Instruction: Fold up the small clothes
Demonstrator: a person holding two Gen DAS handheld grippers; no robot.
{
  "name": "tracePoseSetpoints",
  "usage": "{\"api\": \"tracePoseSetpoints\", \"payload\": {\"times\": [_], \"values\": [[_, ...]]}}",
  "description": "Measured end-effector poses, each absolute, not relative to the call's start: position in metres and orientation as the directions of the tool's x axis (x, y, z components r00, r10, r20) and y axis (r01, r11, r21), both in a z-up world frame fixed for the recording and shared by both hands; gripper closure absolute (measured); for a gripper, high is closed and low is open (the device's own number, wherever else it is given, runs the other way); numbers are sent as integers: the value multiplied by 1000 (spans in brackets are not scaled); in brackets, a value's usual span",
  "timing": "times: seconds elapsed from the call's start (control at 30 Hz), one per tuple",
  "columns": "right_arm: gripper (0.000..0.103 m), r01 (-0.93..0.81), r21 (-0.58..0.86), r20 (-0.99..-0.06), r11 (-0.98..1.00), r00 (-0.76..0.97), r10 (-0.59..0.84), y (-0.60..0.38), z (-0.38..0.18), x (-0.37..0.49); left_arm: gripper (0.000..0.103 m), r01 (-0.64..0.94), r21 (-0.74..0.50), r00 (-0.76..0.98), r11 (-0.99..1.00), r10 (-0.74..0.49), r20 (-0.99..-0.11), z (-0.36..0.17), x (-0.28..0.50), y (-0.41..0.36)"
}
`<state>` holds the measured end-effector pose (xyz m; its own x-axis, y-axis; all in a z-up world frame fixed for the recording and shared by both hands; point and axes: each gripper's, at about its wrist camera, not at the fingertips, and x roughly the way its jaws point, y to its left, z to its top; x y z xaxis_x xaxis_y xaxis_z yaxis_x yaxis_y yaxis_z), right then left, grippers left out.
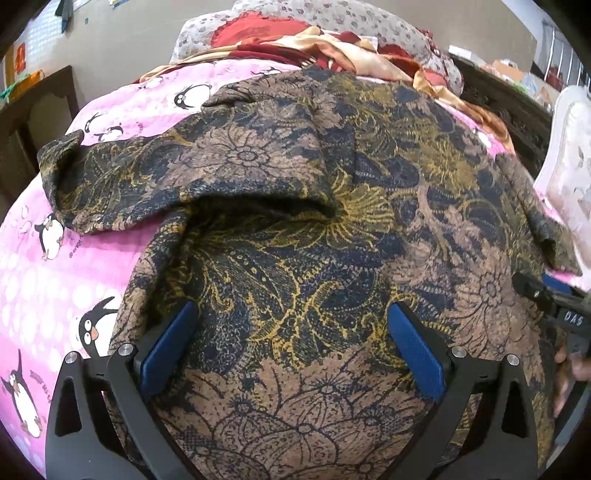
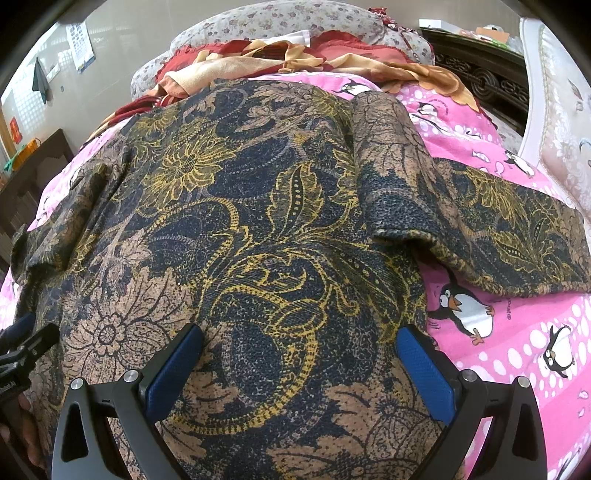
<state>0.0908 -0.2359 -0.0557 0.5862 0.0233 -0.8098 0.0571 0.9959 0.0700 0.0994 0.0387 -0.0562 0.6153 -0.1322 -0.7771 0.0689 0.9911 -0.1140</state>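
Left wrist view: left gripper (image 1: 291,325) hangs over the lower body of the shirt (image 1: 295,229), blue pads spread wide, nothing between them. Shirt, dark batik print w/ gold and tan flowers, lies spread on a pink penguin sheet (image 1: 33,280); its left sleeve (image 1: 110,177) runs out toward the sheet edge, w/ a raised fold at the armpit. Right gripper (image 1: 554,299) shows at frame edge, fingers of a hand (image 1: 569,373) behind it.

Right wrist view: right gripper (image 2: 299,343) also hangs over the shirt (image 2: 258,221) near its right side seam, pads apart, gripping nothing. Right sleeve (image 2: 498,229) lies flat out over the sheet (image 2: 517,332); a fold of cloth stands up at the shoulder. Left gripper (image 2: 26,343) at far left edge.

Step in hand, as judged: garment is laid out, first fold not yet made. To do it well: each gripper should pinch one layer stack cleanly at a sleeve or side edge, lift only enough to clear the body, and carry the sleeve inward so its edge lands parallel to the side seam. Smooth the armpit ridges first, or they get locked into the fold. Keep both sides even so the final packet is square.

Containers: none seen. Beyond the shirt, a loose pile of red and gold cloth (image 2: 295,55) lies before a floral pillow (image 2: 277,18).
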Motion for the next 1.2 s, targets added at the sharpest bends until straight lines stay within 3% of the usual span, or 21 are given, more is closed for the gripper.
{"api": "tracePoseSetpoints", "payload": {"times": [0.53,0.73,0.87,0.97,1.03,1.2], "values": [[0,59,83,-821,995,570,35,-239,-55,93,0,75,-240,613,968,-235,-755,-52,102,51],[0,82,49,-794,995,607,-11,-235,-26,82,0,72,-143,608,987,-157,-778,-54,101,40],[0,-20,-2,-751,1000,661,12,-198,-5,78,0,76,-124,606,989,-145,-782,-55,100,38],[0,-127,11,-789,992,609,86,-178,-24,94,0,73,-146,607,987,-160,-778,-55,100,42],[0,-135,-25,-834,990,549,54,-175,-44,103,0,78,-126,600,989,-147,-786,-55,101,40],[0,-144,-36,-804,989,591,56,-171,-46,97,0,71,-69,608,995,-98,-788,-37,103,48]]}}
